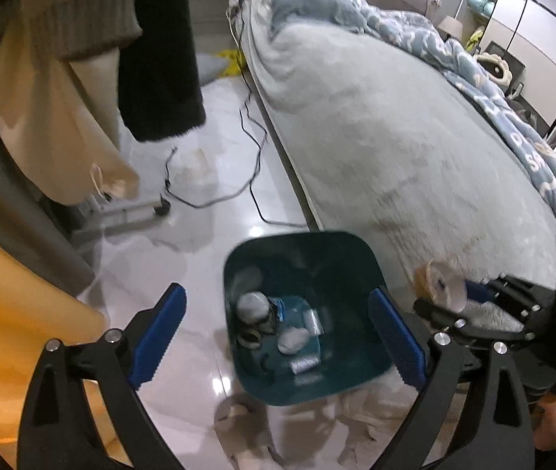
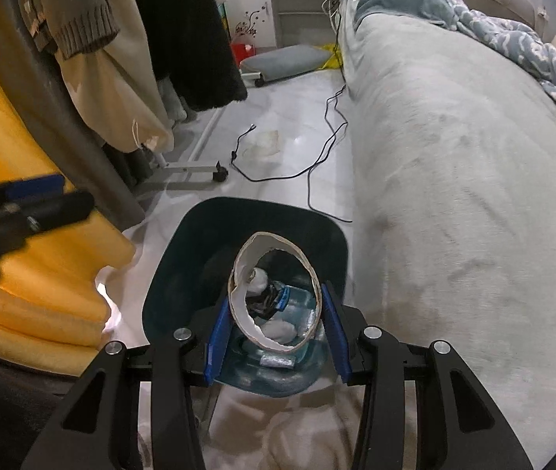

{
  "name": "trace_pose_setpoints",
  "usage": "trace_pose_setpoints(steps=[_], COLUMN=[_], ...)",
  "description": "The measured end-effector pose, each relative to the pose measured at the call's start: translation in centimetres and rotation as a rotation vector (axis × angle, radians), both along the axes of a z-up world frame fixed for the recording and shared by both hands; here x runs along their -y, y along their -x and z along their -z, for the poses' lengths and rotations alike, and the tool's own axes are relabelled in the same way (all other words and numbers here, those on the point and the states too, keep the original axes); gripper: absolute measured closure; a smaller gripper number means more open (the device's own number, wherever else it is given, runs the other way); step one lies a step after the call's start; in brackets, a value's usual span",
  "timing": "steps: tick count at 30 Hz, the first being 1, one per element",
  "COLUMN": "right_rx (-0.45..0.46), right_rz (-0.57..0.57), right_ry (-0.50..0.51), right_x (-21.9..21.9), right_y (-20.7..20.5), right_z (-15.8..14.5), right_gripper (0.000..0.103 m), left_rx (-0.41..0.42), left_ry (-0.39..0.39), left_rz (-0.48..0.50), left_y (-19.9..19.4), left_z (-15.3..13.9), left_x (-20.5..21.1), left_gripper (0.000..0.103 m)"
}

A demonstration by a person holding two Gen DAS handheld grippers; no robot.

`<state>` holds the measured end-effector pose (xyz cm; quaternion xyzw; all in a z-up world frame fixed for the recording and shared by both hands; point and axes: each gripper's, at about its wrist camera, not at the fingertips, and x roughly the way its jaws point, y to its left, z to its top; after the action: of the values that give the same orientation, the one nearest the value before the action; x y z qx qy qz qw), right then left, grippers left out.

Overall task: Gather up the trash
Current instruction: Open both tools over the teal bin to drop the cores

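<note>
One dark teal bin [image 1: 301, 384] stands on the pale floor [image 1: 215, 125] just beside the bed [image 1: 395, 149]. Inside it lies a heap of trash [image 1: 278, 325]: two grey crumpled wads, a blue-and-white wrapper, a dark ring-shaped piece and a couple of silvery packets; the rest is too blurred to count. The left gripper [image 1: 278, 337] hangs over the bin with its blue jaws spread wide and nothing between them. The right gripper [image 2: 274, 325] is clamped on one cardboard ring [image 2: 276, 293], squeezed into an oval and held directly above the bin's mouth. One black cable [image 2: 317, 156] trails across the floor beyond.
</note>
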<state>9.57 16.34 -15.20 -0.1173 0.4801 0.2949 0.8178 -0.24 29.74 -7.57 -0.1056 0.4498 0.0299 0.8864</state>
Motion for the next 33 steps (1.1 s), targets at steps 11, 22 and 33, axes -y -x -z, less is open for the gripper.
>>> trace_pose_setpoints(steps=[11, 22, 33], right_rx=[-0.070, -0.018, 0.168], right_rz=[-0.035, 0.005, 0.067], right_ry=[0.047, 0.014, -0.010], right_x=[-2.5, -1.3, 6.1], right_y=[-0.2, -0.7, 0.8], right_z=[3.3, 2.1, -6.5], right_gripper=[0.058, 0.025, 0.014], left_rx=[0.101, 0.250, 0.341], left_ry=[-0.012, -0.031, -0.116], left_rz=[0.003, 0.009, 0.008], left_y=[0.4, 1.8, 1.5], left_z=[-3.5, -7.6, -10.5], left_x=[-1.1, 1.5, 7.8], left_gripper=[0.006, 0.004, 0.003])
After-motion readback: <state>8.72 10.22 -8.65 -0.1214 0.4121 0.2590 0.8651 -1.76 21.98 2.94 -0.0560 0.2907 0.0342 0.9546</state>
